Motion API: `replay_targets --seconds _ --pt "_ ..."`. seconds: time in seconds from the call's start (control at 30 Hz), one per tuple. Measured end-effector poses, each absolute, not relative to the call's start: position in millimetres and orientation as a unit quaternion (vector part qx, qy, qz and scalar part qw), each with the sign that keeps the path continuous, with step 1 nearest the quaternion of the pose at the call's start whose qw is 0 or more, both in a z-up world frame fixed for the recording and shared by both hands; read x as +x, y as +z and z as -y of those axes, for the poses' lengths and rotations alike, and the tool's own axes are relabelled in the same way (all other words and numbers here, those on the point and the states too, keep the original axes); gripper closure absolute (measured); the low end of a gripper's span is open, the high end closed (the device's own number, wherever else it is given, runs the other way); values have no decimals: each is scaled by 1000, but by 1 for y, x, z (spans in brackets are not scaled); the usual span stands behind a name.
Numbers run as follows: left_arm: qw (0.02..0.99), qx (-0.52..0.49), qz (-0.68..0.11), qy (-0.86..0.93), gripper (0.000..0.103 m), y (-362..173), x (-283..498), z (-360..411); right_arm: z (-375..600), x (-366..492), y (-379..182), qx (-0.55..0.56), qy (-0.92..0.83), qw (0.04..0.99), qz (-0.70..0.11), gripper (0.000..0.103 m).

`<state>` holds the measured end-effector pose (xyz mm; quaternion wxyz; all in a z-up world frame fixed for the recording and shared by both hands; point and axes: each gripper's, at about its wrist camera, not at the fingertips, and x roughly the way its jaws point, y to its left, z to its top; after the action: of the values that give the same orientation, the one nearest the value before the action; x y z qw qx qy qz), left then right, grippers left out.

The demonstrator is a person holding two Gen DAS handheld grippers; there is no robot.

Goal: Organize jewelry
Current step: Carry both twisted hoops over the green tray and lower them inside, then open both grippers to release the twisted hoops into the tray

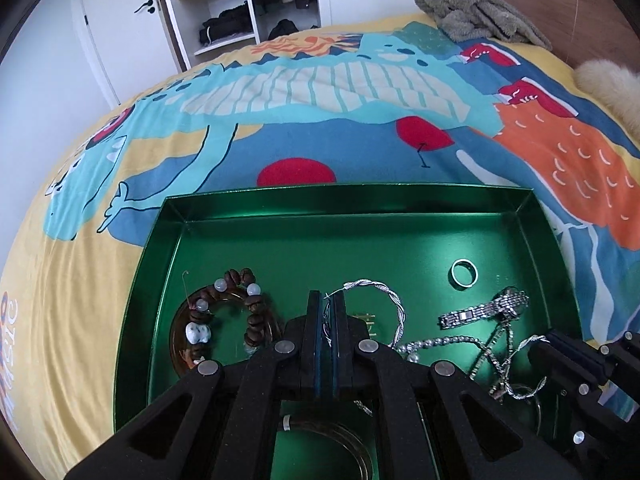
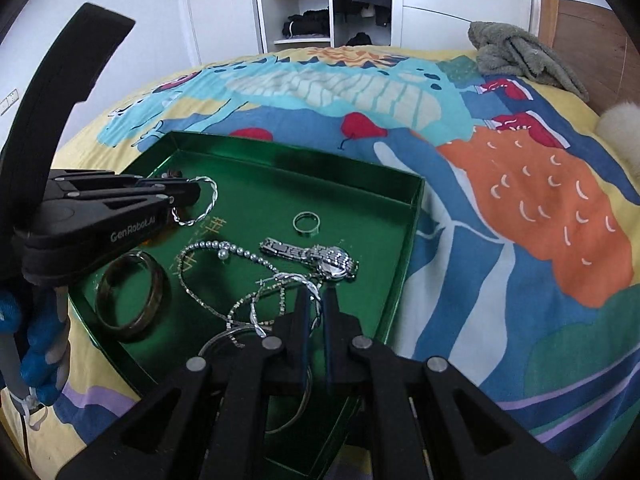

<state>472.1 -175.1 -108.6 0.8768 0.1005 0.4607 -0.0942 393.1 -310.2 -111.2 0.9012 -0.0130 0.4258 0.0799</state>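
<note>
A green tray (image 1: 240, 216) (image 2: 416, 200) lies on the bed and holds the jewelry. My left gripper (image 1: 329, 296) (image 2: 198, 192) is shut on a twisted silver hoop (image 1: 384, 292) (image 2: 208, 204) and holds it over the tray. My right gripper (image 2: 316, 292) (image 1: 548, 340) is shut on a second twisted silver hoop (image 2: 288, 278) tangled with thin chains (image 2: 240, 304). A silver ring (image 1: 464, 273) (image 2: 306, 223), a silver watch (image 1: 492, 306) (image 2: 320, 258), a bead necklace (image 2: 212, 246), a brown bead bracelet (image 1: 248, 304) and an amber bangle (image 2: 132, 296) lie in the tray.
The tray sits on a bright patterned bedspread (image 1: 320, 92) (image 2: 520, 200). A grey towel (image 1: 476, 12) (image 2: 520, 52) and a pale furry thing (image 1: 612, 84) lie near the wooden headboard. An open wardrobe (image 1: 248, 4) stands beyond the bed.
</note>
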Motion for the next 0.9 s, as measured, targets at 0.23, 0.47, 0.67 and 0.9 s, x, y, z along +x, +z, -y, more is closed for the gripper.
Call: replay_targets --seconds 0.23,0.47,0.67,0.9 --pt "871 86 -475 -95 99 -122 484 169 307 400 -124 -31 77 895 -438 98" --pt "868 76 -481 -94 98 -121 488 166 301 402 -126 -48 81 890 -446 96" --pt "877 65 -464 -109 72 -97 475 157 309 399 -116 -25 74 894 -441 80" --pt "908 57 -406 -91 46 -23 416 132 310 367 -70 -5 74 908 -412 79"
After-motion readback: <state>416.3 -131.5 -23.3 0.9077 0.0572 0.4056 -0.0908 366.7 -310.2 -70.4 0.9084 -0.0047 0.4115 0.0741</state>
